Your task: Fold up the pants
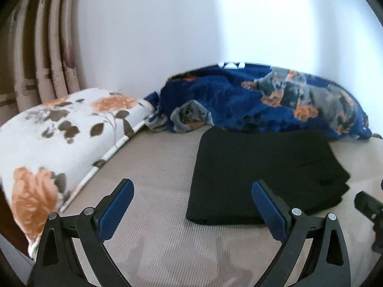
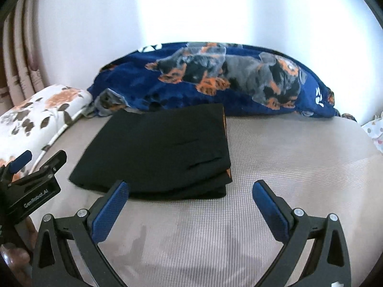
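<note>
The black pants (image 2: 155,150) lie folded into a compact rectangle on the beige bed (image 2: 287,162), in the centre of the right wrist view and right of centre in the left wrist view. Stacked layers show along the pile's right-hand edge, and the near edge looks even. The far edge of the pants sits close to a blue blanket (image 2: 215,79) with a dog print; whether the two touch cannot be told from here. A flowered pillow (image 1: 59,138) lies at the left of the frame, well apart from the pants.

Step in hand: by judgement, the folding itself is finished and this is the release and clearing stage. Nothing further appears to be owed beyond a check that the pile holds its shape. Any next move calls only for keeping both tools clear of the pile so as not to drag a layer loose.

Left tool (image 1: 192,205): jaws spread wide, nothing between them; its right finger overlaps the near corner of the pants in the view, but the pads press on nothing. It is angled down toward the bed.

Right tool (image 2: 190,205): jaws likewise wide and empty, above bare bed just in front of the pants, pitched downward. The left tool appears at the lower left of the right wrist view.
</note>
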Demonstrator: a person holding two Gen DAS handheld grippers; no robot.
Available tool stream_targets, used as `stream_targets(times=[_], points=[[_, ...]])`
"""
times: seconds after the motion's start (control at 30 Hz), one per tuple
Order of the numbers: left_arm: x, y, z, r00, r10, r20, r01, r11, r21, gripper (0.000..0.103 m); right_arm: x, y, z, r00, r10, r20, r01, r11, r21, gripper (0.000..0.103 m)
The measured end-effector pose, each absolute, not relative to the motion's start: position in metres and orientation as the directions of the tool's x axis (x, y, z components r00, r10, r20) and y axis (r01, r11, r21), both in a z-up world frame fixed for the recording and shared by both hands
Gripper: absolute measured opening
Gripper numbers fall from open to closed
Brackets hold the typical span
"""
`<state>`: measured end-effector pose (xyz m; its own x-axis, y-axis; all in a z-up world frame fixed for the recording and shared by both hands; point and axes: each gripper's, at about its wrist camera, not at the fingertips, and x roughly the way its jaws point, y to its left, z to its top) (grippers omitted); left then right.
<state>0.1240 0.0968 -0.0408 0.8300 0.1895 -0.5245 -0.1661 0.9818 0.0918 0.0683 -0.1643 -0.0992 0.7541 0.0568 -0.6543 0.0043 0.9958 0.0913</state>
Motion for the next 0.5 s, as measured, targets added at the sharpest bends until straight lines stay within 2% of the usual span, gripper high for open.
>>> stream_targets(times=[0.23, 0.5], points=[[0.074, 0.085, 0.004, 0.871, 0.214, -0.442, -0.17, 0.976, 0.138, 0.1, 0.03, -0.161, -0.068, 0.775, 0.086, -0.626, -0.023, 0.994, 0.107, 0.103], [0.024, 0.089, 0.057, 0.904, 0.165, -0.394, -0.144, 0.986, 0.084, 0.103, -0.005, -0.162, -0.034, 0.8, 0.109, -0.59, -0.041, 0.991, 0.128, 0.103]])
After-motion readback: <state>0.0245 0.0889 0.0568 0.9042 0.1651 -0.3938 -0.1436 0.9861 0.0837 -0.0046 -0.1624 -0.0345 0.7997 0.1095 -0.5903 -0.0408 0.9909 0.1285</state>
